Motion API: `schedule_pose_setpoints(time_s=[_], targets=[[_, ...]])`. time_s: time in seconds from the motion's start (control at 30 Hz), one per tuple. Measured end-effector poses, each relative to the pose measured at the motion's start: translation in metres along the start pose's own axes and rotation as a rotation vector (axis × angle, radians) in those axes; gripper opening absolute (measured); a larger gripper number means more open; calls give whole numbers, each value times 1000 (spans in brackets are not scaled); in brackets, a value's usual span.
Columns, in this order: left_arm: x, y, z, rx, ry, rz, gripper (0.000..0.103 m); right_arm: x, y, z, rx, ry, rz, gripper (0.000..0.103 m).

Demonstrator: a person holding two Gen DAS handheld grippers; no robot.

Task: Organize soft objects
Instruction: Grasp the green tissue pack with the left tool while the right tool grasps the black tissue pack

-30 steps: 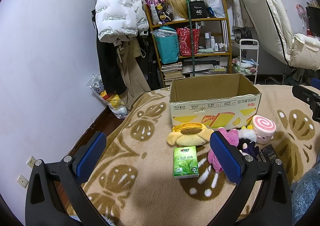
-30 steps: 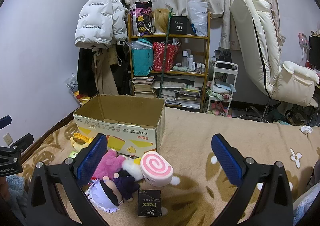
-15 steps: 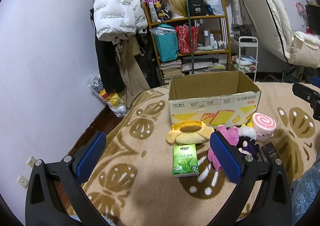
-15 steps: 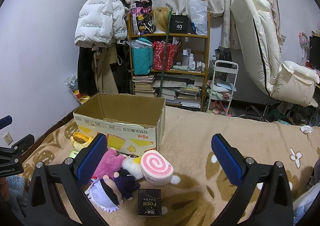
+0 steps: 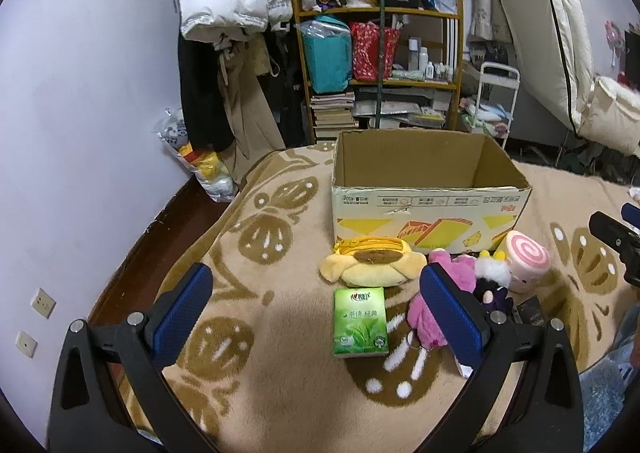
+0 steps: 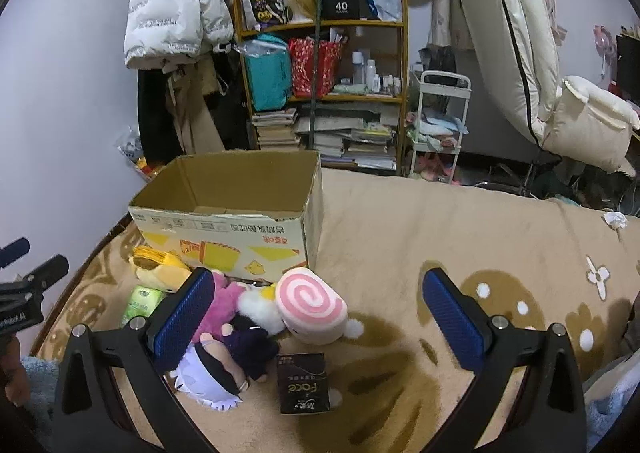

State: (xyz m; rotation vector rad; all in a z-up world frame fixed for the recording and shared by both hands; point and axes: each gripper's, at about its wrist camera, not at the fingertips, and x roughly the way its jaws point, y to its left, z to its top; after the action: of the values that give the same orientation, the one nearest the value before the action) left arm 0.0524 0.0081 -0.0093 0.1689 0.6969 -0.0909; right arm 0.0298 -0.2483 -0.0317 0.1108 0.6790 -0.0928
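Observation:
An empty cardboard box [image 5: 428,209] [image 6: 228,229] stands on the beige patterned blanket [image 5: 256,277]. In front of it lie a yellow plush [image 5: 372,261] [image 6: 160,267], a green tissue pack [image 5: 360,321] [image 6: 142,301], a pink plush [image 5: 428,317] [image 6: 226,301], a dark-clothed doll [image 6: 228,357] and a pink swirl-roll plush [image 5: 524,261] [image 6: 310,305]. A black "Face" pack [image 6: 304,383] lies nearest me. My left gripper [image 5: 316,313] is open above the blanket, short of the tissue pack. My right gripper [image 6: 316,317] is open, and the swirl plush and black pack show between its fingers.
A shelf [image 6: 320,81] crowded with bags and books stands behind the box, beside hanging coats [image 5: 228,13]. A white recliner [image 6: 540,65] and a small trolley [image 6: 440,125] are at the right. The blanket's left edge drops to dark floor [image 5: 168,209].
Both views have shifted slightly; the box and toys lie as before and both grippers stay open.

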Motion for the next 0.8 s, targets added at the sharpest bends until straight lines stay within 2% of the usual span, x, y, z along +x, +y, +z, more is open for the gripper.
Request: schedule_pose_setpoints(time_s=[0.13,0.27,0.47,0.8], targets=[[16,-2,9,32,39,-7,102,14,1,1,11,65,37,103],[34,-5,10,47,85,-18,102,30,6,-5,-21,140,32,103],[61,-10,-1,55,174,-45,102,50,15,-15,-63,229,-4,103],[95,-18,-22,60,293,-79,102,83,6,-31,-29,401,36,101]])
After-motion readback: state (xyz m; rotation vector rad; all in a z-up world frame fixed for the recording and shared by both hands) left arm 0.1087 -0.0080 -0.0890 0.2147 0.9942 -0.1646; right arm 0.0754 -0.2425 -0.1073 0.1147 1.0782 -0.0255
